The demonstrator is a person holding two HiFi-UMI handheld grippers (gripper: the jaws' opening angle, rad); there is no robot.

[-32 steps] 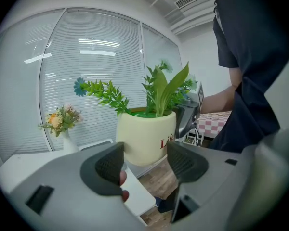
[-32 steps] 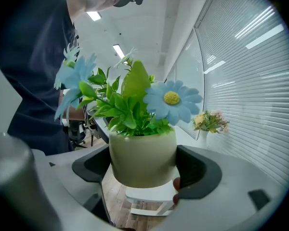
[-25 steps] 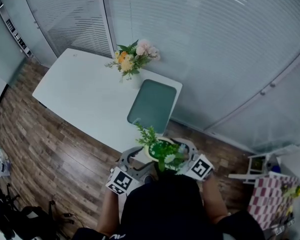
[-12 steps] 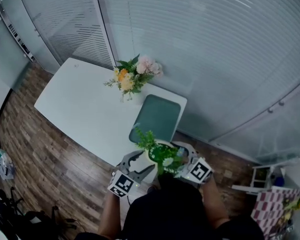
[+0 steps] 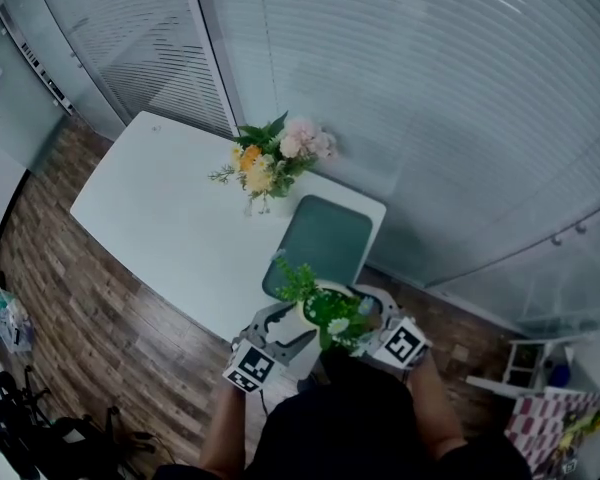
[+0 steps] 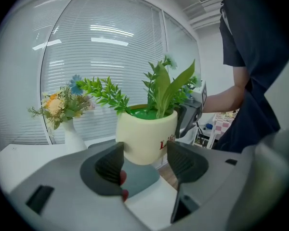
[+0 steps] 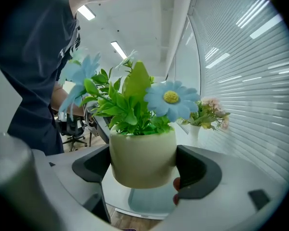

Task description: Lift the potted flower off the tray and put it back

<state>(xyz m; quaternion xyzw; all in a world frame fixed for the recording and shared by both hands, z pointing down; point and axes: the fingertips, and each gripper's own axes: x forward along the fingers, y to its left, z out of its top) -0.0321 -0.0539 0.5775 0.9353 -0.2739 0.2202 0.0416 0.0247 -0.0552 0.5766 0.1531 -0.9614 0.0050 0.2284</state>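
In the right tool (image 7: 143, 166), the potted flower (image 6: 145, 137) reads perhaps "L…".

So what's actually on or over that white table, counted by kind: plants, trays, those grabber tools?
Potted flower: 1
Vase of flowers: 1
Green tray: 1
Hand-held grippers: 2, the left gripper and the right gripper, both with their fingers on the pot
Total: 5
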